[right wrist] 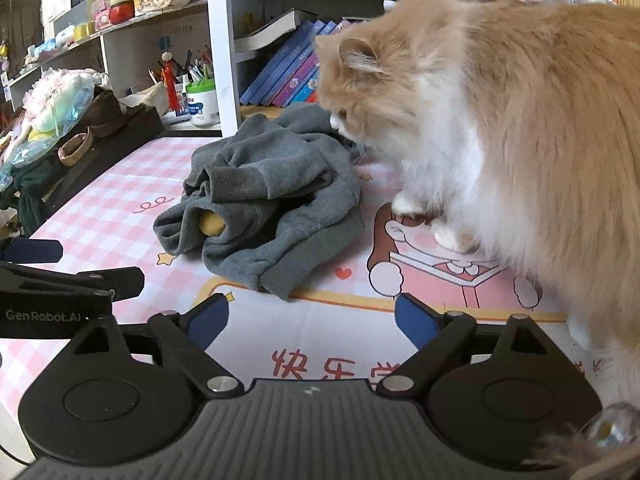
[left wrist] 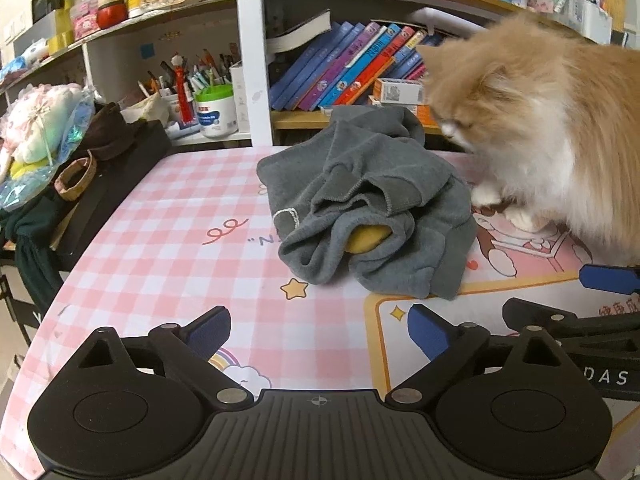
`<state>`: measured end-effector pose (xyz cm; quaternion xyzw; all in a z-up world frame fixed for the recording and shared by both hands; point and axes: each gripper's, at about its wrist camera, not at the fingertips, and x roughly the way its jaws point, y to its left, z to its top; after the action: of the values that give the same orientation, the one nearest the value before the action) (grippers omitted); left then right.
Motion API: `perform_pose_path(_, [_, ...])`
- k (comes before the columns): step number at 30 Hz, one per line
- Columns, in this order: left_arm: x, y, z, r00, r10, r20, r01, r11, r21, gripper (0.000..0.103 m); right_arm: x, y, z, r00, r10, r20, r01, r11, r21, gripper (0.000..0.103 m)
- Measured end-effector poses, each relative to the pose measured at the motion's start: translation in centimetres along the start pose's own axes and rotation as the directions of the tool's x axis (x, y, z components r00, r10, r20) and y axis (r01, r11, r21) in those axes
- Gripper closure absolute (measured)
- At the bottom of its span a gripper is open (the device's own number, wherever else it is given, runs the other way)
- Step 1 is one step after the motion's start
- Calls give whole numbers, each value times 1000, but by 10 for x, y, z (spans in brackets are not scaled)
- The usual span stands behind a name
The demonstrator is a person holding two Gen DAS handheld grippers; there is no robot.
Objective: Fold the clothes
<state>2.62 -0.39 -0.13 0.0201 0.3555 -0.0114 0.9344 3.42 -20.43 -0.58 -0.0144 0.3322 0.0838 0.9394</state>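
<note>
Ahead, beyond one fluffy cat standing on the checked tablecloth, a single grey garment lies crumpled, no clear long axis, straight before both released grippers, left gripper seemingly nearer than right gripper, neither touching it.

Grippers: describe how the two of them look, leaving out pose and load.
Both are matte black plastic. The left gripper and right gripper each have a ribbed grey-black centre plate with a small crosshair mark, two round housings, silver pivot pins on the linkage arms, and blue pads on the fingers. White "GenRobot.AI" lettering shows on the left one's side in the right wrist view. No cables, hands or sleeves are visible.
</note>
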Motion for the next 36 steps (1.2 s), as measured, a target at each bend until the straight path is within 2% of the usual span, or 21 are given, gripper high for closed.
perform_pose_path(4, [14,-6,3,1000,7,-18,-6,997,73,6,4,-7,-5,1000,-1,-30,2,1000,23,21])
perform_pose_path(9, [39,-11,22,1000,6,8,-7,992,125,6,7,-14,-12,999,14,-51,-12,999,41,21])
perform_pose_path(16, [87,-37,61,999,-48,20,43,980,193,6,5,-19,-13,995,93,-36,-92,995,29,21])
perform_pose_path(20, [120,-50,75,1000,-11,-10,13,965,263,7,0,-19,-15,990,135,-28,-135,991,-8,21])
perform_pose_path(22, [134,-50,79,998,-10,-62,27,959,282,23,-3,-19,-17,987,156,-32,-157,987,-31,21])
perform_pose_path(23, [140,-48,80,995,-11,-102,39,959,281,50,-4,-19,-18,985,167,-34,-169,985,-41,21])
perform_pose_path(26, [133,-36,79,991,-22,-130,49,976,210,70,-8,-24,-19,978,207,-36,-209,976,-59,20])
perform_pose_path(29, [98,-22,72,989,-90,-117,102,990,102,75,-6,-34,-18,968,248,-49,-249,968,-31,19])
perform_pose_path(31, [70,-12,67,985,-143,-100,146,989,26,75,-1,-39,-17,960,273,-64,-273,962,-4,19])
perform_pose_path(33, [42,-3,61,978,-193,-78,189,981,-50,76,4,-41,-16,949,304,-80,-303,953,26,19])
perform_pose_path(36, [0,12,53,964,-264,-39,255,954,-160,76,13,-40,-17,927,358,-111,-350,933,90,18])
